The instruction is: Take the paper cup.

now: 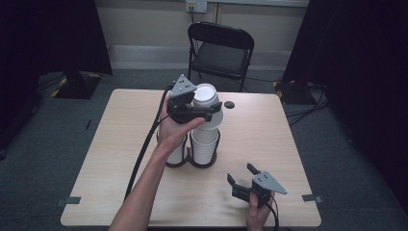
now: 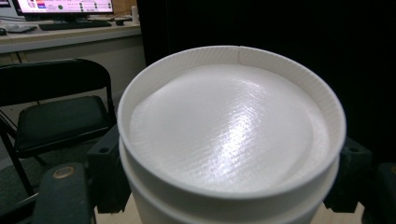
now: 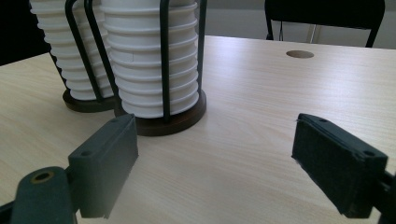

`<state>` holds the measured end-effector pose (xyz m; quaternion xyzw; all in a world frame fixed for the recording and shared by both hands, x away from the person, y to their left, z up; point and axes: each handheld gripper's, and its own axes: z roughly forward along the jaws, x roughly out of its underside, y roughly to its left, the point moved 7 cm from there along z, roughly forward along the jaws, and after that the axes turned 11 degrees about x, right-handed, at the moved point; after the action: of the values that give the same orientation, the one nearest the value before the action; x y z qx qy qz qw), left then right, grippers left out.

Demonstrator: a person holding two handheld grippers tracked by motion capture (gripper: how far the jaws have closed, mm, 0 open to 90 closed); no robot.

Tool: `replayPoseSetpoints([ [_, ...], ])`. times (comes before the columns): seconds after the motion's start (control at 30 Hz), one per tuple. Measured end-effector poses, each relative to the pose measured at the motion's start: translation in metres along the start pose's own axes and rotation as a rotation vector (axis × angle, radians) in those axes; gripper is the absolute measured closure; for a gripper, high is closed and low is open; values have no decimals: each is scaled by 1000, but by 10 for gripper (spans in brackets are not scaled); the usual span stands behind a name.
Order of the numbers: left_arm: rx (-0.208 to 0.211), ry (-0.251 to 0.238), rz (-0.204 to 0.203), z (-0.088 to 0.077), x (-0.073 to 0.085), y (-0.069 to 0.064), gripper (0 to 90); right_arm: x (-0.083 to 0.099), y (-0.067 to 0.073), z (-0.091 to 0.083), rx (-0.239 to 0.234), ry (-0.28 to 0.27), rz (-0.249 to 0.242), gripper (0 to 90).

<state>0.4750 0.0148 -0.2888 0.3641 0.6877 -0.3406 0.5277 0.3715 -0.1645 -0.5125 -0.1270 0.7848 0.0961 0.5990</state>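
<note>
My left gripper (image 1: 210, 109) is shut on a white paper cup (image 1: 204, 94), held upside down at the top of the right-hand cup stack (image 1: 204, 144). In the left gripper view the cup's recessed base (image 2: 224, 135) faces the camera, and a black pad (image 2: 109, 172) presses on each side of it. Whether it still touches the cups below, I cannot tell. A second stack (image 1: 177, 155) stands to the left; both sit in black wire racks on dark round bases (image 3: 187, 119). My right gripper (image 1: 242, 175) rests open near the table's front right, and nothing lies between its pads (image 3: 105, 163).
The light wooden table (image 1: 269, 144) has a small dark round hole (image 1: 229, 104) behind the stacks. A black folding chair (image 1: 220, 50) stands beyond the far edge. The left gripper's cable (image 1: 144, 149) trails across the table toward the front.
</note>
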Motion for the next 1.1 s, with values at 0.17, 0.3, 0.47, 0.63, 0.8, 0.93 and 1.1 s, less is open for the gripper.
replayPoseSetpoints([
  [0.17, -1, -48, -5, -6, -10, -3, 214, 0, 0, 0, 0, 1, -1, 139],
  [0.3, -7, -59, 11, -9, -15, -7, 214, 0, 0, 0, -1, 0, 2, 139],
  [0.47, 4, -70, 4, -14, -22, -8, 214, 0, 0, 0, -1, -1, 1, 139],
  [0.63, -2, -82, 2, -24, -25, -9, 214, 0, 0, 0, -1, 1, 0, 138],
  [0.8, 1, -74, 10, -30, -24, -13, 213, 0, 0, 0, -1, 2, -2, 138],
  [0.93, 1, -90, 27, -36, -23, -20, 213, 0, 0, 0, -1, 0, 0, 138],
  [1.1, -11, -111, 19, -43, -21, -22, 213, 0, 0, 0, 0, 2, -3, 138],
])
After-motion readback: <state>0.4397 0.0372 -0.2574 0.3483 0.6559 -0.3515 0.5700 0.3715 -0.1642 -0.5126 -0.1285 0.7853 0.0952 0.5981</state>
